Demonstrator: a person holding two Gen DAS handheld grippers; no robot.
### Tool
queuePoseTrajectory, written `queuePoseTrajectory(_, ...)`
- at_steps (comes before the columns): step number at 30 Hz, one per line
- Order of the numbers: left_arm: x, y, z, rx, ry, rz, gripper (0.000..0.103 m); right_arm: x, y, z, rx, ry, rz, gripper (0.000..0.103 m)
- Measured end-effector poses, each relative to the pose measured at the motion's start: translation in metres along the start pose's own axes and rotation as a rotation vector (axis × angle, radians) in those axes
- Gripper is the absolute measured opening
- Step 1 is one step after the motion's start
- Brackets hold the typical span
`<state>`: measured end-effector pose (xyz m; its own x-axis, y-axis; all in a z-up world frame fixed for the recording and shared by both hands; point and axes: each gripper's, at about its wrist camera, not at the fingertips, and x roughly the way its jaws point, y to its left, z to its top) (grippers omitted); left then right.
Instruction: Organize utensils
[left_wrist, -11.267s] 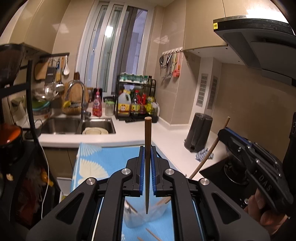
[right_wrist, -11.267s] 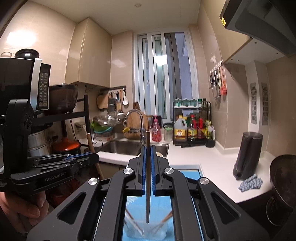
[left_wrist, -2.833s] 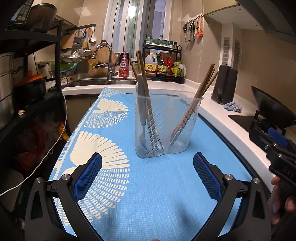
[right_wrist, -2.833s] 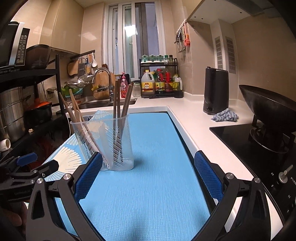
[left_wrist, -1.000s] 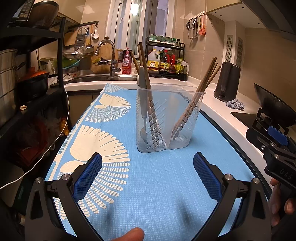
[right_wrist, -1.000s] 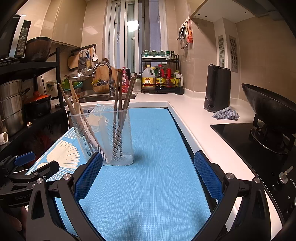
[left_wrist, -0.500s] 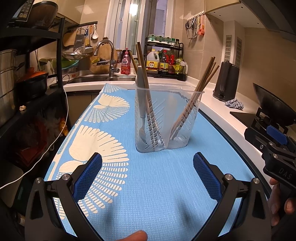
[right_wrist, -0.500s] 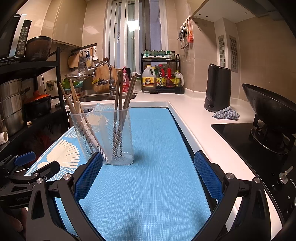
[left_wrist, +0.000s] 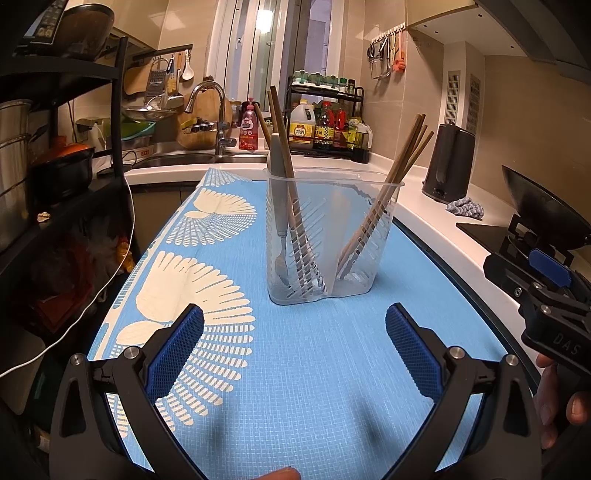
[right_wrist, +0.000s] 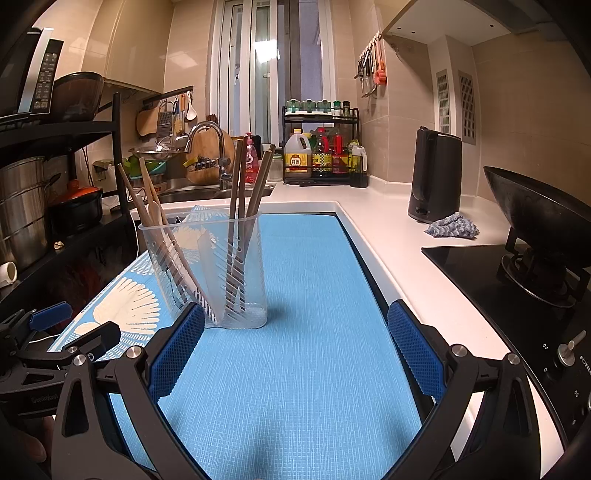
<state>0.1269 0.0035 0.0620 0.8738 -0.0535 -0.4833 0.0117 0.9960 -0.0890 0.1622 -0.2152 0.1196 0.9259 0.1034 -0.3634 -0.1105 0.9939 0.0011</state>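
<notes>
A clear plastic utensil holder (left_wrist: 332, 240) with two compartments stands upright on the blue mat (left_wrist: 295, 369). Its left compartment holds a grey-handled fork (left_wrist: 277, 184) and brown chopsticks; its right compartment holds several chopsticks (left_wrist: 402, 162). The holder also shows in the right wrist view (right_wrist: 207, 269) with chopsticks (right_wrist: 247, 192) sticking out. My left gripper (left_wrist: 294, 343) is open and empty, just short of the holder. My right gripper (right_wrist: 295, 343) is open and empty, to the right of the holder.
A sink with a tap (left_wrist: 218, 122) lies behind the mat. A bottle rack (right_wrist: 321, 151), a black kettle (right_wrist: 436, 177) and a cloth (right_wrist: 452, 225) stand on the white counter. A wok (right_wrist: 535, 218) sits on the black hob at right. A black shelf rack (left_wrist: 55, 155) stands at left.
Earlier each gripper was shut on a chopstick above the holder. Both are now open and empty, low over the mat. In the last second almost nothing has moved.
</notes>
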Motion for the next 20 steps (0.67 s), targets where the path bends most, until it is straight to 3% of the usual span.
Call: queuePoseTrajectory(20, -0.0003, -0.0001, -0.0011, 0.000, -0.004, -0.002, 0.096, 0.0001, -0.0003, 0.0001, 0.000, 0.000, 0.000, 0.098)
